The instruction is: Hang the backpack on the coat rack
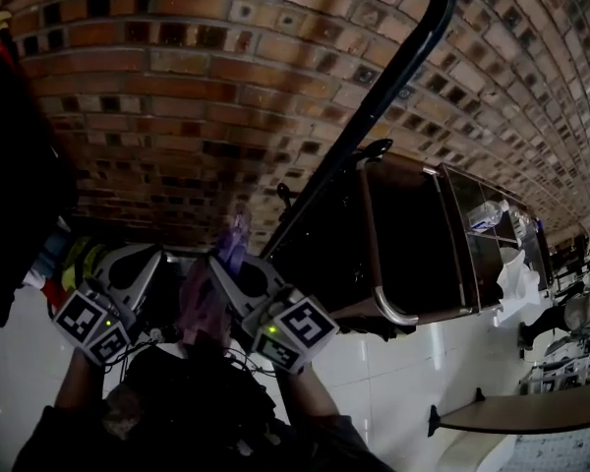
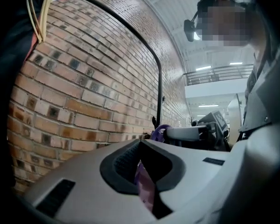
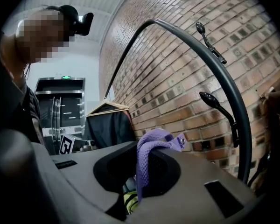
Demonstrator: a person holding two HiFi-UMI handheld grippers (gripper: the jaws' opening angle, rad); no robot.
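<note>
Tightly inside right claw: backpack strap

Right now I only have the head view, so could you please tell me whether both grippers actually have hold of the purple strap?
Observer: Yes. The left gripper view shows the left gripper with its jaws closed on the purple strap.
Operator: Thank you. And the right one?
Observer: The right gripper is shut on it too. The strap loops over one jaw, and a small metal eyelet shows at its end.
Operator: Are the rack's hooks free?
Observer: The right gripper view shows an upper hook and a lower hook on the curved rack tube. Both are bare.
</note>
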